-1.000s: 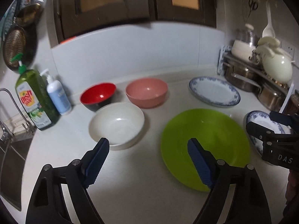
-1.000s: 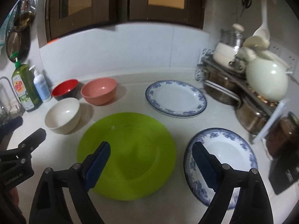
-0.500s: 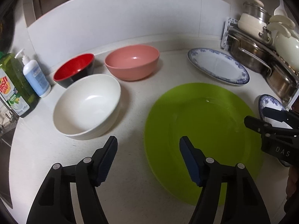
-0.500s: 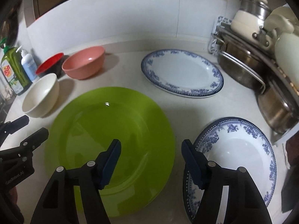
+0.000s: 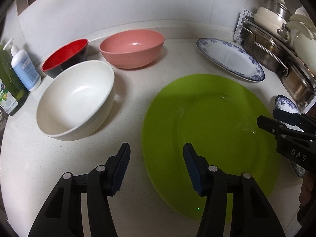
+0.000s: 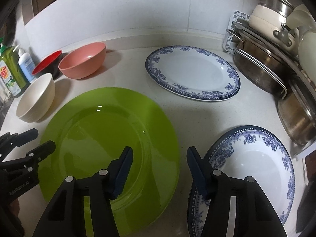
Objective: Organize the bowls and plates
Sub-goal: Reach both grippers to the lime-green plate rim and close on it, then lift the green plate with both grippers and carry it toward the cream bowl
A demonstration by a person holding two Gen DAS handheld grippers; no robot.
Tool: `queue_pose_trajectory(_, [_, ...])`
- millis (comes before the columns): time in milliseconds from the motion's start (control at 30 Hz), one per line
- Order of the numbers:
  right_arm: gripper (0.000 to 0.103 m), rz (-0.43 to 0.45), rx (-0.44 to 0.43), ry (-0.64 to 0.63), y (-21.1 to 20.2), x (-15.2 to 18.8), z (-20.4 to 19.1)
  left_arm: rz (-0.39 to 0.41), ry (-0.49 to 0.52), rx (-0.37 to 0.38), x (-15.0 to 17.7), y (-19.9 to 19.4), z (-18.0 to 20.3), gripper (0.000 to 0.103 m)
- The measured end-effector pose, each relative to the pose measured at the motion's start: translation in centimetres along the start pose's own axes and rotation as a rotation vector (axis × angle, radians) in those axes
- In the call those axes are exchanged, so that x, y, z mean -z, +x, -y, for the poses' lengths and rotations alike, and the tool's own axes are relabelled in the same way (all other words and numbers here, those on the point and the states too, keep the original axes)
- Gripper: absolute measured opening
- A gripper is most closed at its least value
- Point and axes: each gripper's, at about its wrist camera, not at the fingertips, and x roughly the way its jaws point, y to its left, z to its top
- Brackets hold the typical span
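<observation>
A big lime-green plate [image 5: 213, 130] lies flat on the white counter. My left gripper [image 5: 157, 158] straddles its left rim, jaws closing, and the pads do not press on it. On the opposite side my right gripper [image 6: 160, 160] straddles the right rim of the green plate [image 6: 102, 138], also closing with its pads clear. A white bowl [image 5: 77, 98], a pink bowl [image 5: 132, 47] and a red bowl [image 5: 65, 57] stand to the left. An oval blue-patterned plate [image 6: 193, 75] lies behind, and a deep blue-patterned plate [image 6: 252, 164] to the right.
A green dish-soap bottle [image 5: 7, 90] and a white pump bottle [image 5: 24, 69] stand at the far left by the wall. A rack of steel pots and lids [image 6: 276, 63] fills the right corner. Bare counter shows between the green plate and the oval plate.
Both grippers have come down and closer to the green plate, tilting further downward. Their jaws have narrowed on each side of the plate. The dishes have not moved.
</observation>
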Motion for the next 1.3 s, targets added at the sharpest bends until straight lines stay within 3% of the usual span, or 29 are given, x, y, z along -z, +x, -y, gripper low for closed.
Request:
queue_pose_trajectory(500, [0.040,-0.059,-0.017,0.025,1.5,0.0,0.5,-0.031,-0.005,0.027,-0.3,1.2,0.3,0.044])
queue_pose_trajectory(867, [0.039,-0.082,-0.006,0.034,1.3,0.1,0.3,-0.012,-0.013,0.012,-0.1,0.4,-0.2,0.039])
queue_pose_trajectory(1300, [0.036,-0.096,-0.002,0.072,-2.1,0.7,-1.7,0.016,-0.024,-0.021,0.7,-2.5,-2.0,0.038])
